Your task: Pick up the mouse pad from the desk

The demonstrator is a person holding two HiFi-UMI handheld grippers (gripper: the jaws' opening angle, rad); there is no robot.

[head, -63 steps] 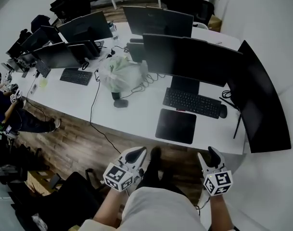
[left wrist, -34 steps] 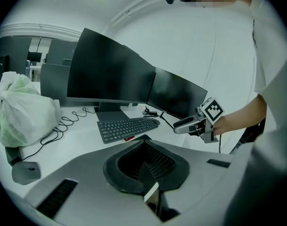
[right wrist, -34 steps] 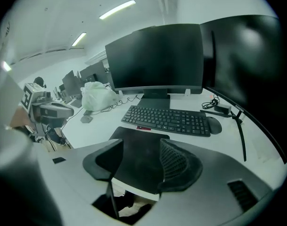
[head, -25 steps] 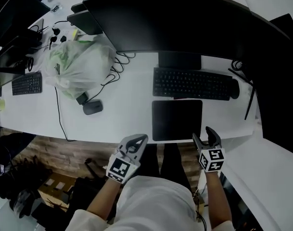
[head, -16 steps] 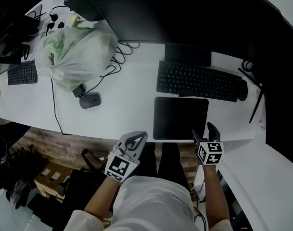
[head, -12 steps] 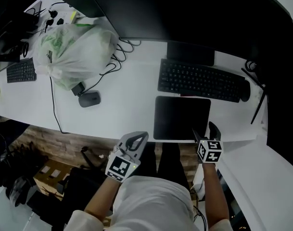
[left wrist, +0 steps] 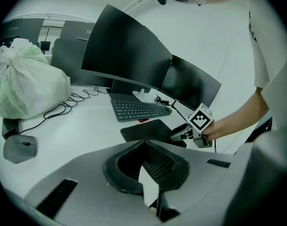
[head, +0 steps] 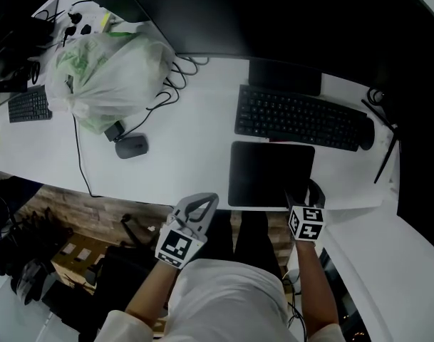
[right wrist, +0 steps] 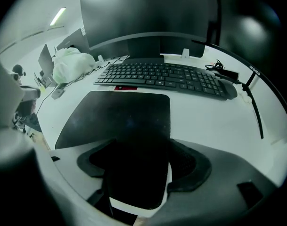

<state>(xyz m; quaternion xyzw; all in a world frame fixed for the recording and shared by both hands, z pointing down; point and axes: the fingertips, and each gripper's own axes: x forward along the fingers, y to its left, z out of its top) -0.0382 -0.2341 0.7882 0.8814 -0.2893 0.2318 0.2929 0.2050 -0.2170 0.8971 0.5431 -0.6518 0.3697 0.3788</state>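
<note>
The black mouse pad (head: 266, 169) (right wrist: 119, 114) (left wrist: 145, 130) lies flat on the white desk (head: 195, 155), just in front of the keyboard. My right gripper (head: 303, 191) (right wrist: 138, 173) points down at the pad's near right corner. It is open: the jaws opened wide and have just been closing a little. The pad's near edge lies between them, and the pads do not press on it. My left gripper (head: 212, 199) (left wrist: 150, 192) hangs off the desk's near edge, left of the pad, shut on nothing.
A black keyboard (head: 298, 117) lies behind the pad, with a dark mouse (head: 366, 134) at its right end. Further left are a grey wired mouse (head: 132, 145), a stuffed plastic bag (head: 106, 77) and cables. Large monitors (head: 274, 13) stand along the back.
The right gripper has come forward and down onto the pad's near right corner with its jaws spread wider. The left gripper has sunk slightly by the desk edge. The pad has not moved.
</note>
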